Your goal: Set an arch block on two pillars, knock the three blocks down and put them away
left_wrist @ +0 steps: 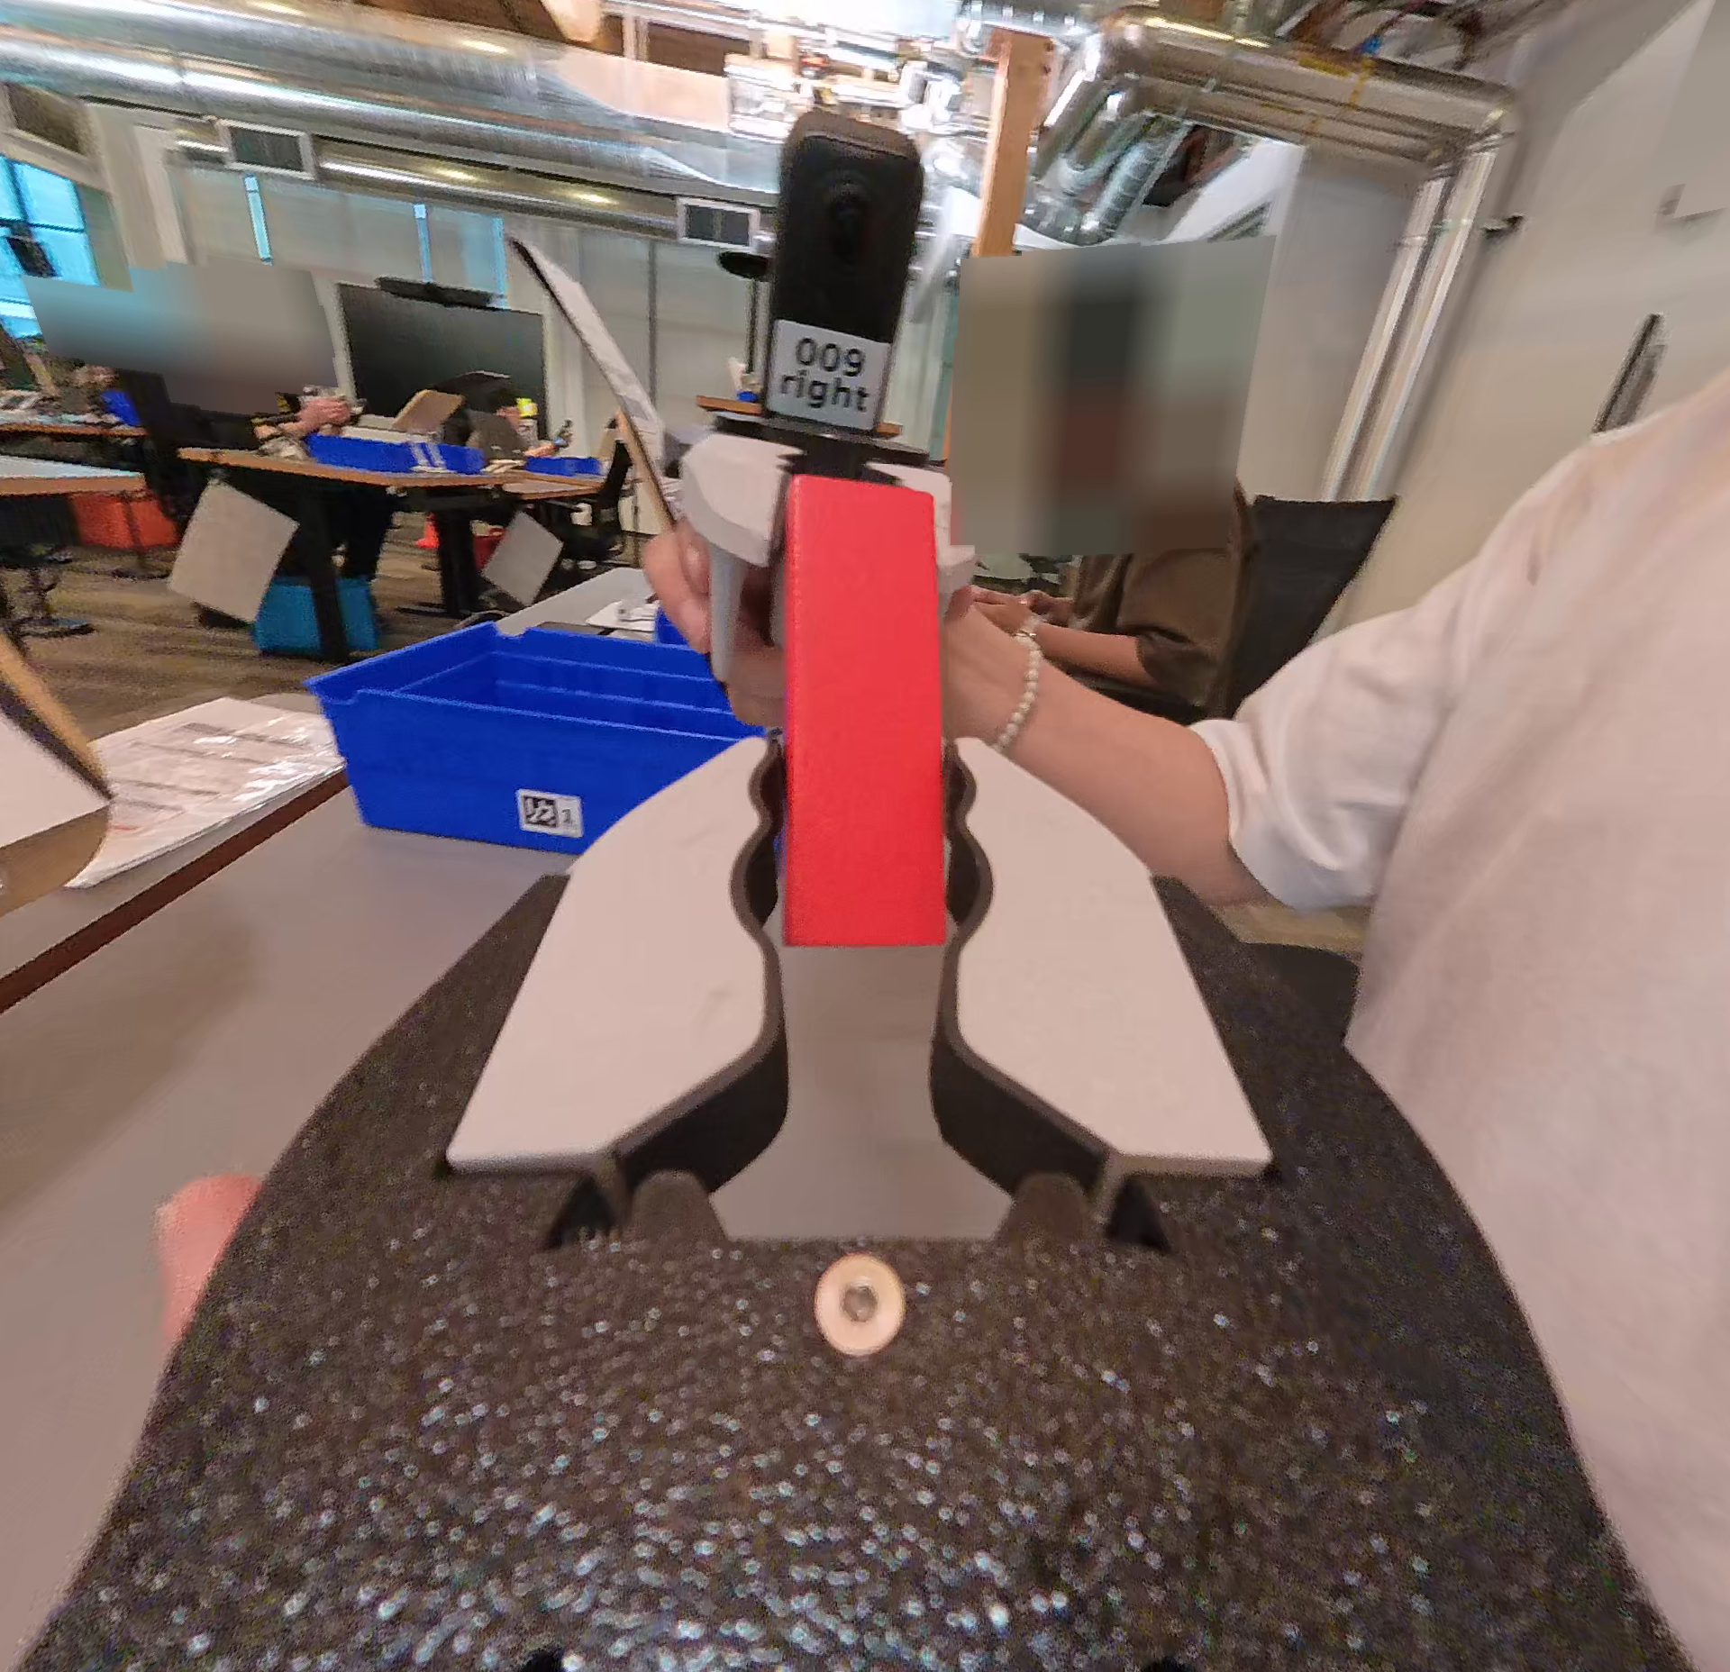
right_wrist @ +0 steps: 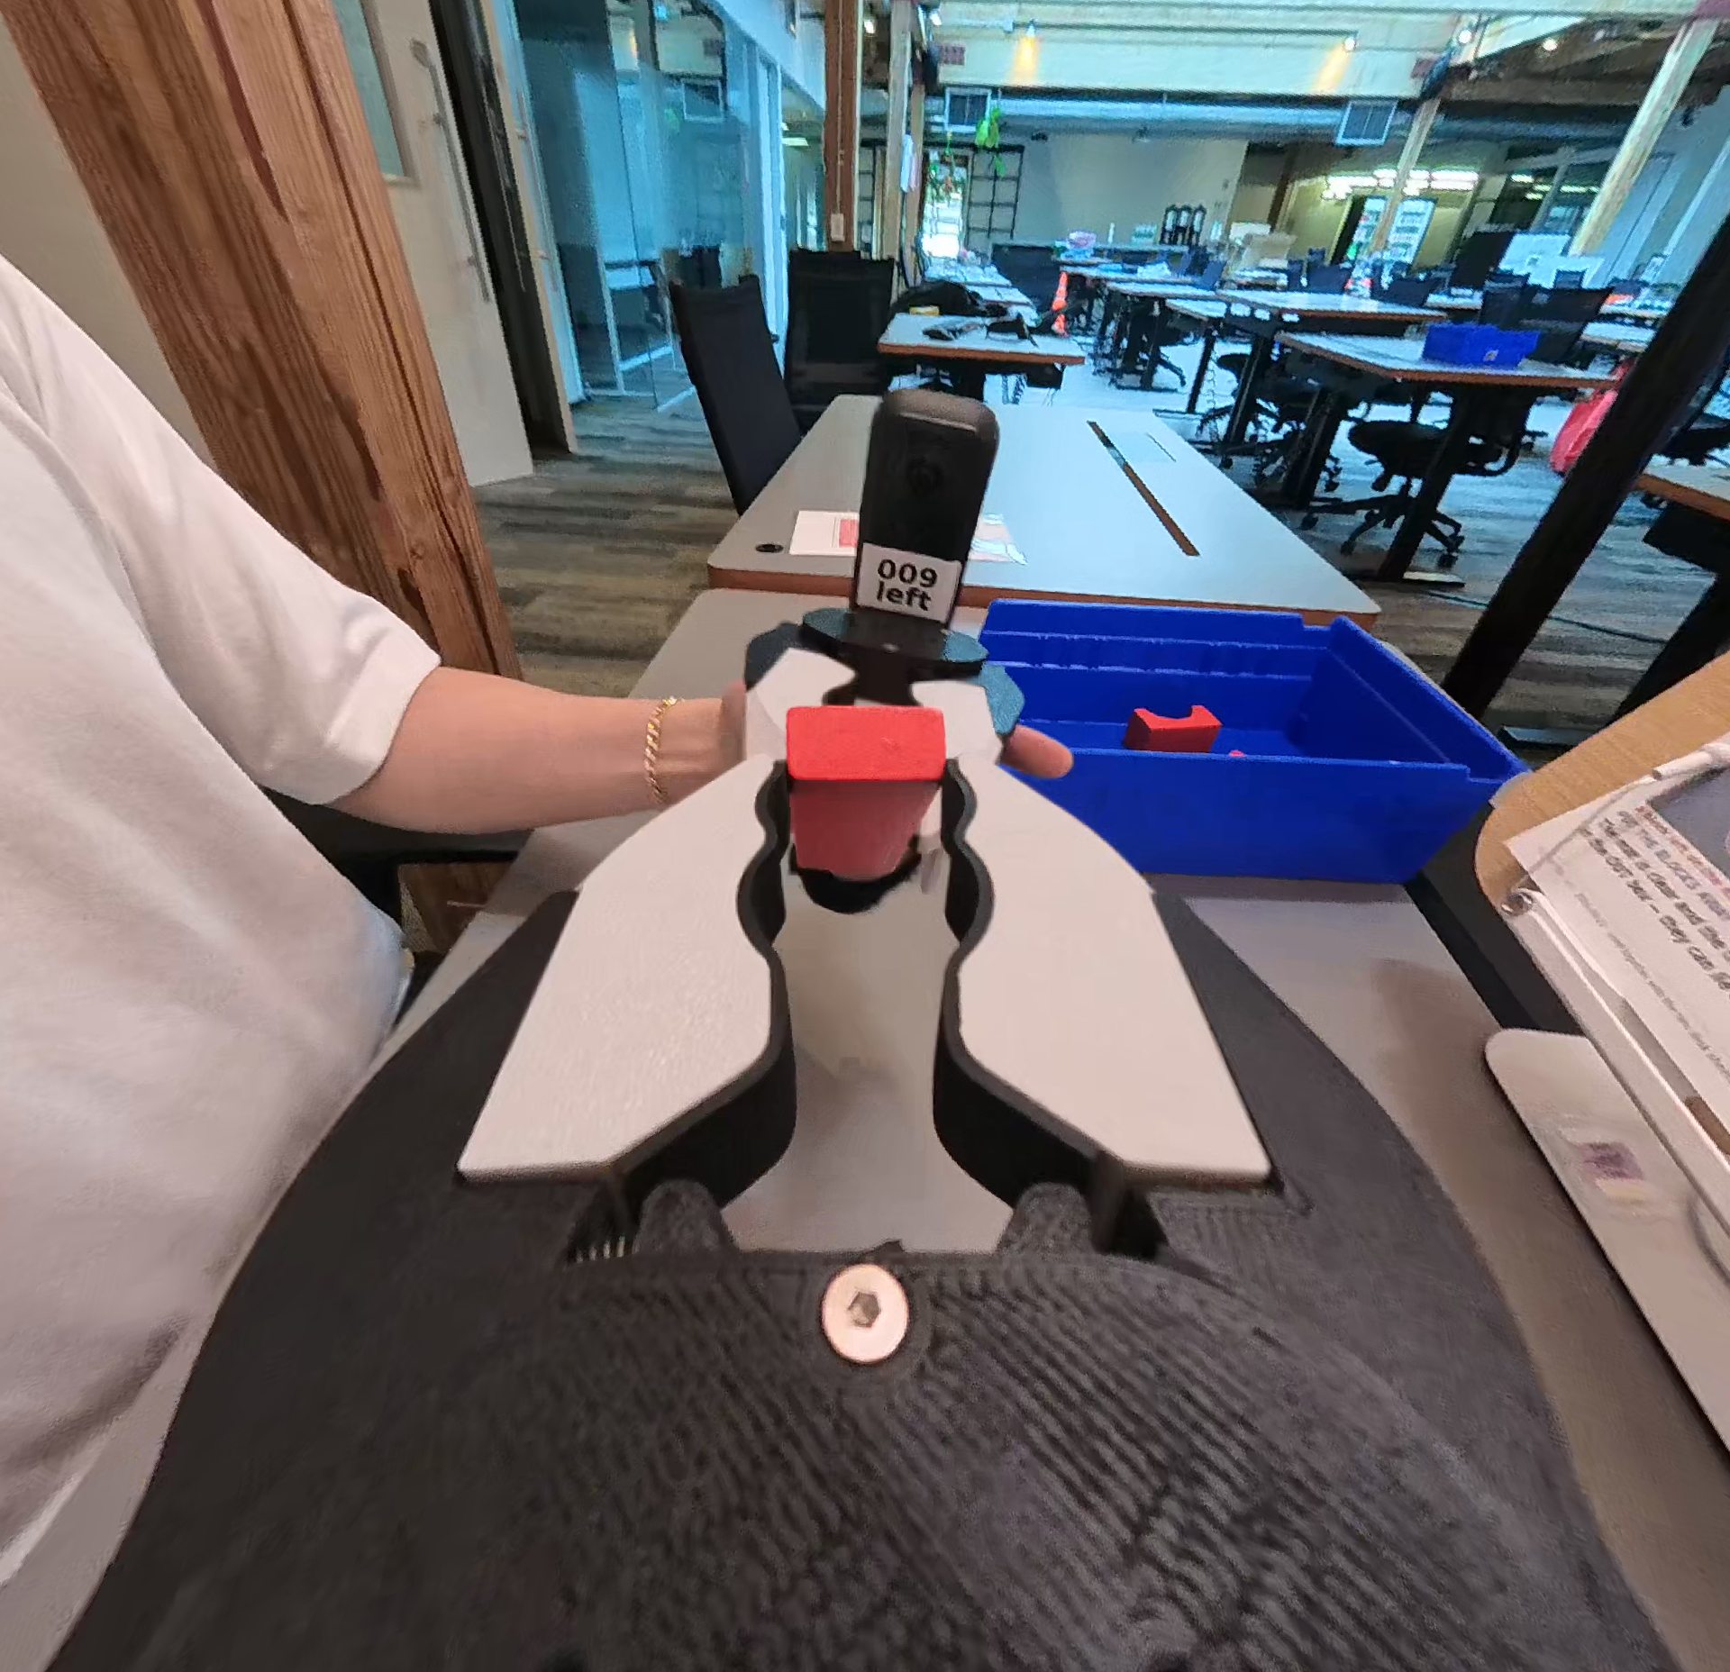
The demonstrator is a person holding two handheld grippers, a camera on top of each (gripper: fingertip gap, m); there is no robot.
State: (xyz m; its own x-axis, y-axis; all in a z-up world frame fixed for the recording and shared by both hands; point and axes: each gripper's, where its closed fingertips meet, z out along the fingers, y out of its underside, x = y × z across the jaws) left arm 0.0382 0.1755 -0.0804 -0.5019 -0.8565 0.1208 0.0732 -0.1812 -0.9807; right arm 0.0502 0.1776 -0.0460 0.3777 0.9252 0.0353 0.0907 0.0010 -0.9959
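Note:
A long red block (left_wrist: 861,710) is held in the air between my two grippers, which face each other. My left gripper (left_wrist: 861,766) is shut on its near end, with a grey finger (left_wrist: 655,953) on each side. My right gripper (right_wrist: 861,775) is closed around the other end of the block (right_wrist: 861,747), which sits between its fingertips. In the left wrist view the right gripper (left_wrist: 740,513) shows beyond the block, held by a hand. In the right wrist view the left gripper (right_wrist: 880,682) shows behind the block.
A blue bin (right_wrist: 1264,813) stands on the grey table and holds a red notched piece (right_wrist: 1170,727). It also shows in the left wrist view (left_wrist: 524,729). Papers (left_wrist: 206,775) lie to the left. A laminated sheet on a stand (right_wrist: 1629,888) is at right. A seated person (left_wrist: 1151,616) is behind. The tips of both grippers are at nearly the same place.

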